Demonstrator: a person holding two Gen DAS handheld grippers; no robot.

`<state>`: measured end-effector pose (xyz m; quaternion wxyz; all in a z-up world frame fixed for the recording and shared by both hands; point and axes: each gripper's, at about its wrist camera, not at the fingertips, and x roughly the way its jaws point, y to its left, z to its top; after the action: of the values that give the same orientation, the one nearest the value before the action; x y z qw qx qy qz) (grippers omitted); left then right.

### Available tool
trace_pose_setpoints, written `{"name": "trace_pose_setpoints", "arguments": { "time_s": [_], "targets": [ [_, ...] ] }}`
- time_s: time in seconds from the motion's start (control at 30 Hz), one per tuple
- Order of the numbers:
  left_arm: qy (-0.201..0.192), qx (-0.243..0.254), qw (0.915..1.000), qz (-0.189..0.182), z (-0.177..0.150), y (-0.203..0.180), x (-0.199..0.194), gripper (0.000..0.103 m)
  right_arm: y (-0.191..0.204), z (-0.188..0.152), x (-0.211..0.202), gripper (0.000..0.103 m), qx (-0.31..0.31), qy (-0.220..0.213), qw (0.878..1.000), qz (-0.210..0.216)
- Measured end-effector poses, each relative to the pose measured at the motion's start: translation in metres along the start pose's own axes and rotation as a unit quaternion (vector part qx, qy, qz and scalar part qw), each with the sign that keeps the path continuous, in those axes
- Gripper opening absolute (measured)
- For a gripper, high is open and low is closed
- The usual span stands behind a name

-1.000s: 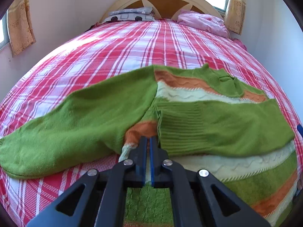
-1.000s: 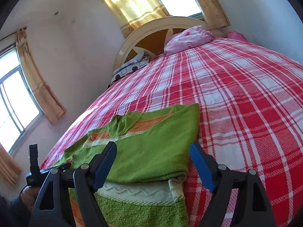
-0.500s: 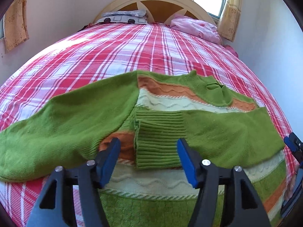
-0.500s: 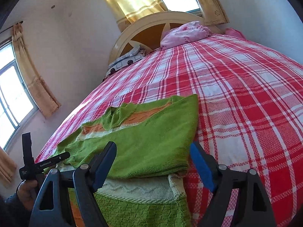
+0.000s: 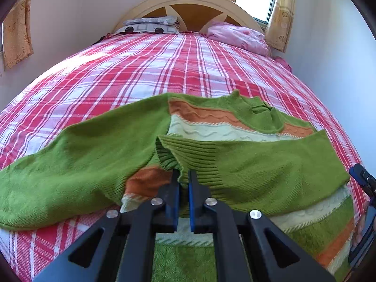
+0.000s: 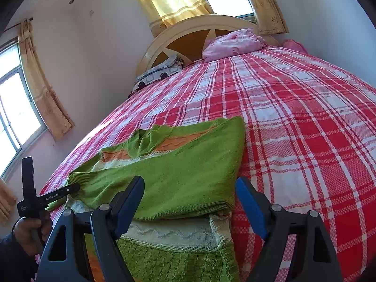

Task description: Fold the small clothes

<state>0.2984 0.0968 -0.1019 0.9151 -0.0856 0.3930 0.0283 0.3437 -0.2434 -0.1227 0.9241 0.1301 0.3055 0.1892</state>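
Note:
A small green sweater (image 5: 246,164) with orange and cream stripes lies on the red plaid bed. Its right sleeve is folded across the chest; its left sleeve (image 5: 70,159) lies spread out to the left. My left gripper (image 5: 183,176) is shut on the ribbed cuff (image 5: 175,157) of the folded sleeve and lifts it slightly. In the right wrist view the sweater (image 6: 183,171) lies under my right gripper (image 6: 189,202), which is open and empty above the folded sleeve near the sweater's right edge. The left gripper also shows there (image 6: 70,189), at the far left.
The plaid bedspread (image 5: 164,70) stretches to a round wooden headboard (image 5: 188,7). A patterned pillow (image 5: 148,24) and a pink bundle (image 5: 237,36) lie at the head. A wall runs close along the right side (image 5: 329,58). Curtained windows stand behind and to the left.
My left gripper opened half a second ago, then shut again on the sleeve cuff, which now bunches up. My right gripper stays open and has hardly moved.

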Motion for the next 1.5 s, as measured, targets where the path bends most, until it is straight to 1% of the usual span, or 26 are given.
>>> {"name": "trace_pose_setpoints", "arguments": {
  "time_s": [0.07, 0.1, 0.13, 0.17, 0.23, 0.33, 0.4, 0.43, 0.47, 0.53, 0.67, 0.77, 0.83, 0.9, 0.93, 1.0, 1.07, 1.13, 1.2, 1.3, 1.33, 1.37, 1.4, 1.43, 1.47, 1.5],
  "targets": [
    [0.006, 0.004, 1.0, 0.003, -0.004, 0.001, 0.004, 0.007, 0.008, -0.001, 0.004, 0.081, -0.022, 0.009, 1.0, 0.0],
    [0.01, 0.007, 0.9999, -0.003, -0.006, 0.001, 0.007, 0.007, 0.014, -0.002, 0.008, 0.084, -0.035, 0.019, 0.999, 0.0],
    [0.015, 0.006, 0.9999, 0.0, -0.008, 0.001, 0.01, 0.009, 0.02, -0.004, 0.015, 0.087, -0.05, 0.037, 0.998, 0.0],
    [0.018, 0.002, 0.9998, 0.003, -0.007, 0.001, 0.011, 0.015, 0.025, -0.006, 0.024, 0.089, -0.061, 0.062, 0.996, -0.005],
    [0.022, -0.009, 0.9997, 0.004, -0.006, 0.004, 0.013, 0.016, 0.028, -0.009, 0.041, 0.089, -0.069, 0.11, 0.991, -0.044],
    [0.019, -0.01, 0.9997, 0.014, -0.007, 0.005, 0.007, 0.028, 0.029, -0.011, 0.041, 0.089, -0.072, 0.132, 0.985, -0.086],
    [0.012, -0.01, 0.9997, 0.019, -0.01, 0.01, -0.004, 0.037, 0.033, -0.015, 0.037, 0.089, -0.1, 0.142, 0.979, -0.108],
    [0.005, -0.011, 0.9998, 0.016, -0.012, 0.015, -0.013, 0.046, 0.035, -0.015, 0.036, 0.089, -0.112, 0.15, 0.975, -0.12],
    [-0.001, -0.012, 0.9998, 0.016, -0.014, 0.019, -0.019, 0.058, 0.036, -0.014, 0.033, 0.089, -0.117, 0.149, 0.974, -0.124],
    [-0.017, -0.013, 0.9987, 0.046, -0.022, 0.034, -0.036, 0.076, 0.044, -0.007, 0.027, 0.089, -0.123, 0.131, 0.977, -0.118],
    [-0.027, -0.028, 0.9968, 0.07, -0.033, 0.068, -0.059, 0.076, 0.078, 0.002, 0.04, 0.089, -0.165, 0.127, 0.973, -0.103],
    [-0.039, -0.054, 0.9931, 0.096, -0.04, 0.099, -0.077, 0.077, 0.111, 0.0, 0.066, 0.089, -0.215, 0.136, 0.963, -0.093],
    [-0.047, -0.064, 0.9896, 0.12, -0.045, 0.115, -0.084, 0.08, 0.129, -0.003, 0.085, 0.089, -0.229, 0.151, 0.959, -0.071],
    [-0.045, -0.084, 0.9852, 0.142, -0.049, 0.137, -0.088, 0.082, 0.139, -0.013, 0.103, 0.089, -0.245, 0.168, 0.951, -0.087],
    [-0.042, -0.094, 0.9838, 0.147, -0.051, 0.145, -0.089, 0.082, 0.142, -0.022, 0.111, 0.088, -0.251, 0.189, 0.945, -0.092],
    [-0.041, -0.117, 0.9798, 0.157, -0.056, 0.165, -0.095, 0.082, 0.148, -0.027, 0.105, 0.088, -0.252, 0.195, 0.942, -0.103],
    [-0.044, -0.133, 0.9748, 0.174, -0.063, 0.184, -0.101, 0.082, 0.156, -0.025, 0.095, 0.088, -0.266, 0.208, 0.936, -0.105],
    [-0.046, -0.147, 0.9693, 0.192, -0.069, 0.203, -0.107, 0.082, 0.167, -0.021, 0.087, 0.088, -0.283, 0.189, 0.934, -0.111],
    [-0.044, -0.159, 0.9642, 0.208, -0.073, 0.216, -0.111, 0.082, 0.179, -0.017, 0.084, 0.088, -0.284, 0.168, 0.94, -0.086],
    [-0.042, -0.199, 0.9497, 0.238, -0.081, 0.241, -0.119, 0.082, 0.198, -0.018, 0.093, 0.088, -0.272, 0.151, 0.949, -0.049],
    [-0.042, -0.211, 0.9458, 0.243, -0.083, 0.247, -0.121, 0.082, 0.201, -0.021, 0.1, 0.089, -0.266, 0.154, 0.951, -0.037],
    [-0.043, -0.224, 0.9412, 0.249, -0.086, 0.255, -0.124, 0.082, 0.204, -0.029, 0.108, 0.089, -0.261, 0.175, 0.949, -0.019],
    [-0.044, -0.231, 0.9387, 0.252, -0.088, 0.262, -0.125, 0.082, 0.207, -0.039, 0.118, 0.09, -0.26, 0.205, 0.944, 0.001],
    [-0.044, -0.238, 0.9361, 0.255, -0.091, 0.268, -0.127, 0.082, 0.21, -0.048, 0.122, 0.09, -0.267, 0.22, 0.938, 0.009],
    [-0.043, -0.244, 0.9343, 0.257, -0.094, 0.274, -0.128, 0.082, 0.217, -0.058, 0.118, 0.09, -0.296, 0.201, 0.934, -0.004],
    [-0.042, -0.249, 0.9328, 0.257, -0.096, 0.279, -0.13, 0.082, 0.222, -0.064, 0.115, 0.09, -0.312, 0.198, 0.929, -0.001]
  ]
}}
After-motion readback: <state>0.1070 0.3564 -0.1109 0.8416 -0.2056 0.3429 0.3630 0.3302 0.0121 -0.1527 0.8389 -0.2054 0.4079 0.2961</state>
